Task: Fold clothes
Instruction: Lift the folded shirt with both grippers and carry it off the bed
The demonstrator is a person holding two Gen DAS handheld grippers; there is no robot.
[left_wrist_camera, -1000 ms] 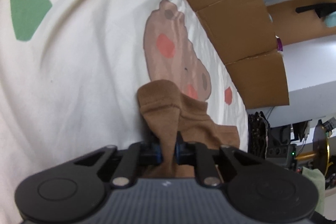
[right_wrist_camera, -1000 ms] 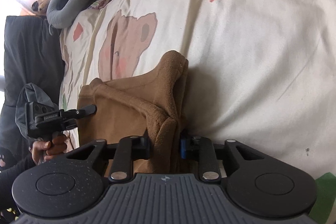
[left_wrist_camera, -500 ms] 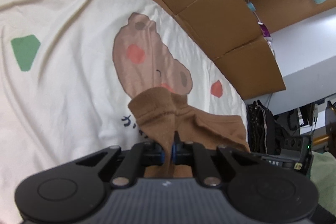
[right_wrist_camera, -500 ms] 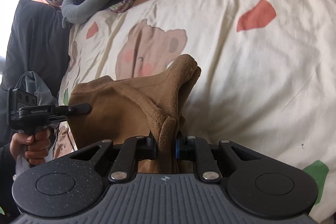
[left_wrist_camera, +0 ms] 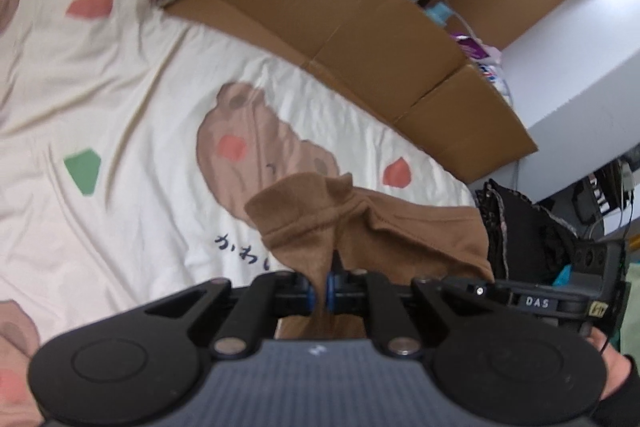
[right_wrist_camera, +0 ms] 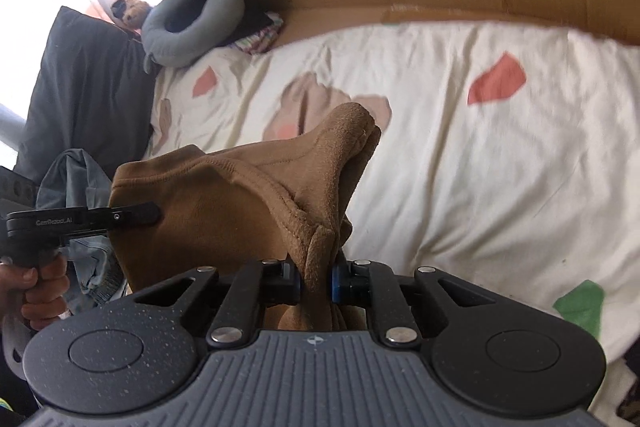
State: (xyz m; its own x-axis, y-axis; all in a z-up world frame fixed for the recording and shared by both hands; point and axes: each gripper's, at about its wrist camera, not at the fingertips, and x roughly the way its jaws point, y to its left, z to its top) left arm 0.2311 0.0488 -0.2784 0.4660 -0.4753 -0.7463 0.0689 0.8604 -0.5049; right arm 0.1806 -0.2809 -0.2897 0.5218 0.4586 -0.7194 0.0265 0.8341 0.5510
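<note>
Bed with a cream sheet printed with brown bears and red and green patches [left_wrist_camera: 120,99], flattened brown cardboard [left_wrist_camera: 340,11] standing along its far edge, grey U-shaped neck pillow [right_wrist_camera: 192,23] and a dark cushion [right_wrist_camera: 84,87] at the head end. The brown fleece garment [right_wrist_camera: 224,199] hangs in the air above the sheet, stretched between both claws. Left claw [left_wrist_camera: 320,293] is clenched on a thin pinch of the garment's edge, blue pads tight on the cloth. Right claw [right_wrist_camera: 316,277] is clenched on a thicker bunched fold, cloth filling the gap between its pads. In the right wrist view the left claw sits at the garment's far left edge, with the person's hand [right_wrist_camera: 36,291] on its grip.
</note>
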